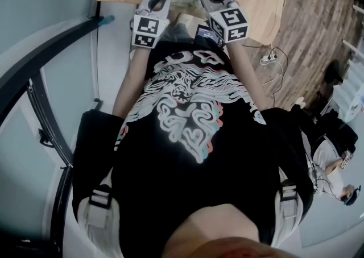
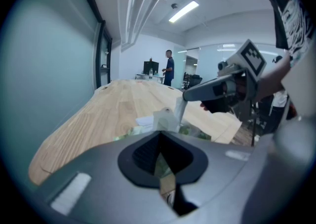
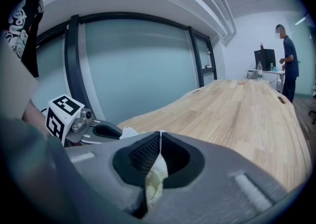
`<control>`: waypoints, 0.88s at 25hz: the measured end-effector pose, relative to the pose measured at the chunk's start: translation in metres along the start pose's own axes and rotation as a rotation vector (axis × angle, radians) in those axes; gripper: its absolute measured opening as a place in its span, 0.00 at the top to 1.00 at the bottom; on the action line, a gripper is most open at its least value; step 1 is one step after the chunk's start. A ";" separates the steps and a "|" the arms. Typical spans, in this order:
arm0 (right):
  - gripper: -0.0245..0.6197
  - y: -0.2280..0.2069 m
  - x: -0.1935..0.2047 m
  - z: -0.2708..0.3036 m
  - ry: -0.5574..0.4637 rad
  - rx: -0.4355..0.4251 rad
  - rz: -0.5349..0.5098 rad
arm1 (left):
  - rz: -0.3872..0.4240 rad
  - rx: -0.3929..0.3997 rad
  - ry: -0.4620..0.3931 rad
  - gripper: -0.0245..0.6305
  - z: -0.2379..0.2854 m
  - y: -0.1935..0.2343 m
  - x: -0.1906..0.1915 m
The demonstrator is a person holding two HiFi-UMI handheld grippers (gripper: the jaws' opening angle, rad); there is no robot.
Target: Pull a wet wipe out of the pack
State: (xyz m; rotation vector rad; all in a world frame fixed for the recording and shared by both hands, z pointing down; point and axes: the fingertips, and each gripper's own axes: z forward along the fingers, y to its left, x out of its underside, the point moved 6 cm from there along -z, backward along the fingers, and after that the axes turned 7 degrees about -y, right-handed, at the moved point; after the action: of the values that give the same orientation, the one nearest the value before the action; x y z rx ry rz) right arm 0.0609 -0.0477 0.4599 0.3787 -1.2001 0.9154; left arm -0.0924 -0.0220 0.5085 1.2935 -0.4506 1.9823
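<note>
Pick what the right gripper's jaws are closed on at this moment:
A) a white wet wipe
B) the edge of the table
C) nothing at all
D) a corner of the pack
A: in the right gripper view, the right gripper has its jaws together on a pale wet wipe. The left gripper view shows that wipe running from its tip down toward the pack.

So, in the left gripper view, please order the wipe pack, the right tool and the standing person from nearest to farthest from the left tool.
1. wipe pack, just ahead, below.
2. right tool, upper right, pinching the wet wipe.
3. standing person, far end of table.
</note>
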 end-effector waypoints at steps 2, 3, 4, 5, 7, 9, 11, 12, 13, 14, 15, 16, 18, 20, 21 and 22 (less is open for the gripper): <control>0.95 -0.001 0.000 -0.003 -0.001 0.006 0.002 | 0.000 0.000 0.000 0.98 0.000 0.000 0.000; 0.95 -0.002 0.000 -0.004 0.000 0.009 0.003 | 0.000 0.001 0.000 0.98 0.000 0.000 -0.001; 0.95 -0.003 0.001 -0.005 0.001 0.012 0.004 | 0.001 0.002 -0.001 0.98 0.000 0.000 -0.001; 0.95 -0.004 0.001 -0.006 0.001 0.014 0.006 | 0.002 0.003 -0.001 0.98 0.000 0.000 -0.001; 0.95 -0.005 0.002 -0.008 0.000 0.020 0.009 | 0.007 0.003 0.002 0.98 0.000 0.000 -0.002; 0.95 -0.009 0.001 -0.009 -0.005 0.031 0.015 | 0.010 0.002 0.007 0.98 0.001 0.000 -0.002; 0.95 -0.014 0.000 -0.011 -0.010 0.047 0.023 | 0.010 0.002 0.009 0.98 0.001 0.000 -0.002; 0.95 -0.018 0.000 -0.012 -0.011 0.055 0.027 | 0.011 0.002 0.010 0.98 0.001 0.000 -0.002; 0.95 -0.021 -0.001 -0.013 -0.012 0.064 0.032 | 0.011 0.002 0.011 0.98 0.001 0.000 -0.002; 0.95 -0.024 -0.001 -0.014 -0.014 0.071 0.036 | 0.011 0.003 0.012 0.98 0.001 0.000 -0.002; 0.95 -0.026 -0.001 -0.015 -0.015 0.077 0.040 | 0.012 0.003 0.013 0.98 0.001 0.000 -0.002; 0.95 -0.027 0.000 -0.015 -0.016 0.082 0.042 | 0.013 0.004 0.014 0.98 0.001 0.000 -0.002; 0.95 -0.028 0.000 -0.015 -0.017 0.086 0.044 | 0.016 0.005 0.017 0.98 0.001 0.000 -0.002; 0.95 -0.028 0.000 -0.015 -0.018 0.088 0.045 | 0.022 0.005 0.021 0.98 0.001 0.000 -0.002; 0.95 -0.028 0.000 -0.016 -0.019 0.088 0.045 | 0.025 0.005 0.023 0.98 0.001 0.000 -0.003; 0.95 -0.028 0.000 -0.016 -0.020 0.088 0.045 | 0.028 0.004 0.023 0.98 0.001 -0.001 -0.003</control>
State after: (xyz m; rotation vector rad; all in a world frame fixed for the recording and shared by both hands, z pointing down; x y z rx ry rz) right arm 0.0923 -0.0538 0.4598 0.4340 -1.1926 1.0078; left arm -0.0904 -0.0235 0.5064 1.2721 -0.4560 2.0206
